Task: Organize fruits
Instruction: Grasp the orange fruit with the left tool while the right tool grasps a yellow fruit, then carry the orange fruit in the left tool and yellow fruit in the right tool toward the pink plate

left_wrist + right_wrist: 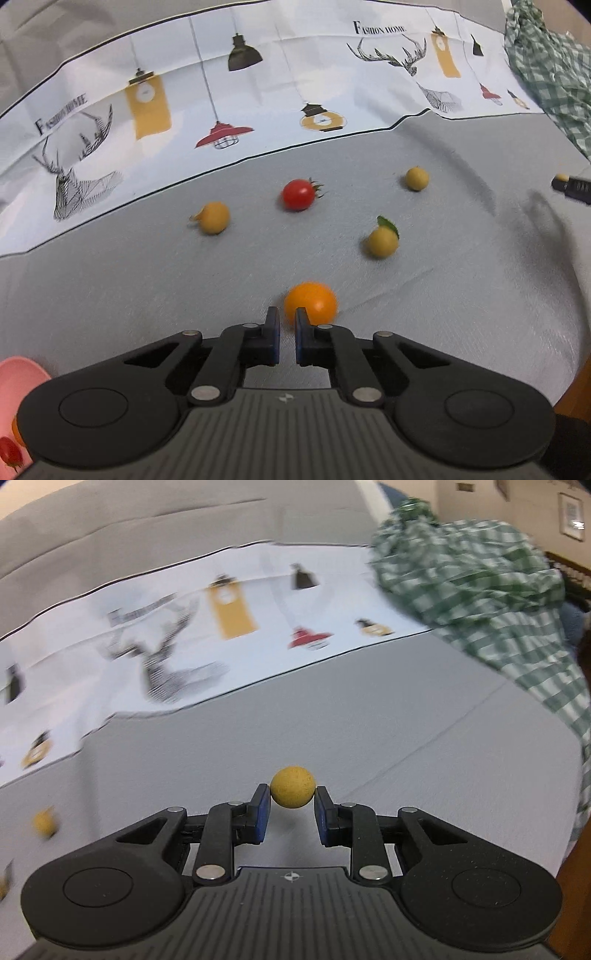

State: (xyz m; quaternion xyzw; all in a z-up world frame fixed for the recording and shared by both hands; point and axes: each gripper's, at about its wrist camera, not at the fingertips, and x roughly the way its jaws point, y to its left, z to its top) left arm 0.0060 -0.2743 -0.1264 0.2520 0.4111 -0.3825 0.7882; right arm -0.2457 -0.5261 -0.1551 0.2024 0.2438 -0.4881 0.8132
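Note:
In the left wrist view, an orange tomato (311,302) lies on the grey cloth just beyond my left gripper (287,318), whose jaws are nearly closed and empty. Farther out lie a red cherry tomato (298,194) and three yellow fruits (213,218) (382,240) (416,178). A pink bowl (18,373) at the lower left holds a red and an orange fruit. In the right wrist view, my right gripper (292,797) is shut on a yellow round fruit (292,791), held above the cloth. Another yellow fruit (45,823) lies blurred at the left.
A white printed cloth (258,92) with lamps and deer heads covers the far side. A crumpled green checked cloth (480,602) lies at the right. A dark object (572,187) shows at the right edge of the left wrist view.

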